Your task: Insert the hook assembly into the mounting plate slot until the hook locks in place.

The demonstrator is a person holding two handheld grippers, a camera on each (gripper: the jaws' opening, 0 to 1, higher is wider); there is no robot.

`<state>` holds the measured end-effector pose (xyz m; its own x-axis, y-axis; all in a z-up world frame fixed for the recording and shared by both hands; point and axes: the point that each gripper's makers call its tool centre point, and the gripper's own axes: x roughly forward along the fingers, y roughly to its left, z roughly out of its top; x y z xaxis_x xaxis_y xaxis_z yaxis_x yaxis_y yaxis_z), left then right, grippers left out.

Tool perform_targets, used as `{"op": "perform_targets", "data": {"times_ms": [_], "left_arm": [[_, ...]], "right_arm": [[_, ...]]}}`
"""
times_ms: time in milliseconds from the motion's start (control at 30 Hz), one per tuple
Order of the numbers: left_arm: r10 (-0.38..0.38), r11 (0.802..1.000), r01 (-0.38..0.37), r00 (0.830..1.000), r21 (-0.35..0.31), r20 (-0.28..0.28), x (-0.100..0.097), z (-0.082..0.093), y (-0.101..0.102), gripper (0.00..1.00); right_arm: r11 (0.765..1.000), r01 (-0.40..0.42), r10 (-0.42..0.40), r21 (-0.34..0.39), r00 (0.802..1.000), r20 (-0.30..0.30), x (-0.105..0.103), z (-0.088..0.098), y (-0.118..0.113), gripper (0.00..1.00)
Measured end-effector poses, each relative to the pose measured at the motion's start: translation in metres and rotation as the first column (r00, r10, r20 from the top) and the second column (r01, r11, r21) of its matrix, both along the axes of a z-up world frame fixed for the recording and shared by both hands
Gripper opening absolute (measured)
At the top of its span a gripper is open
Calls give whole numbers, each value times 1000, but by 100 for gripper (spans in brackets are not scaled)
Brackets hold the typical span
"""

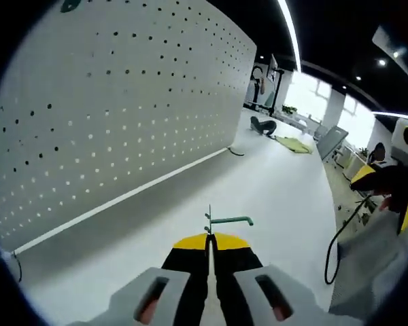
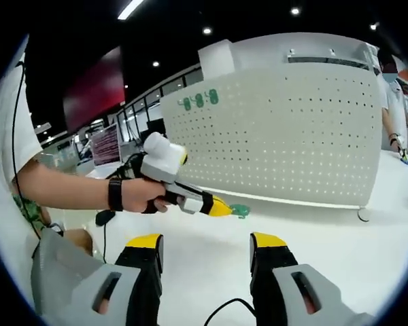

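My left gripper (image 1: 209,239) is shut on a green hook assembly (image 1: 228,220), whose thin metal end sticks up between the yellow tips. A white pegboard mounting plate (image 1: 115,115) stands upright to its left, a short way off. In the right gripper view the left gripper (image 2: 223,207) is held in a person's hand, with the green hook (image 2: 240,210) at its tip, in front of the pegboard (image 2: 292,129). Several green hooks (image 2: 199,100) hang at the pegboard's top left corner. My right gripper (image 2: 205,248) is open and holds nothing, low over the white table (image 2: 340,231).
The white table (image 1: 272,183) runs far ahead, with a dark object (image 1: 263,125) and a yellow-green cloth (image 1: 294,144) at its far end. A black cable (image 1: 336,248) hangs at the table's right edge. A second person (image 2: 389,95) stands at the pegboard's right end.
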<state>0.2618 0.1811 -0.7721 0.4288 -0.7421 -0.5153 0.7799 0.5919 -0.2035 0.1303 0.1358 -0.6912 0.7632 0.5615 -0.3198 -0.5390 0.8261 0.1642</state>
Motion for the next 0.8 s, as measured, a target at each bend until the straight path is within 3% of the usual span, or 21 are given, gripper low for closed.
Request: {"op": "perform_targets", "data": {"times_ms": [300, 467, 800], "left_arm": [[-4, 1000, 4, 1000, -21, -28, -29, 17, 2, 1], [-12, 1000, 12, 1000, -3, -6, -44, 26, 4, 1], [-7, 999, 6, 1000, -38, -23, -66, 43, 4, 1]], "right_arm": [[999, -34, 34, 2, 999, 35, -4, 7, 4, 48], [998, -57, 57, 5, 998, 42, -6, 8, 7, 46], [994, -106, 106, -5, 992, 62, -10, 13, 14, 42]]}}
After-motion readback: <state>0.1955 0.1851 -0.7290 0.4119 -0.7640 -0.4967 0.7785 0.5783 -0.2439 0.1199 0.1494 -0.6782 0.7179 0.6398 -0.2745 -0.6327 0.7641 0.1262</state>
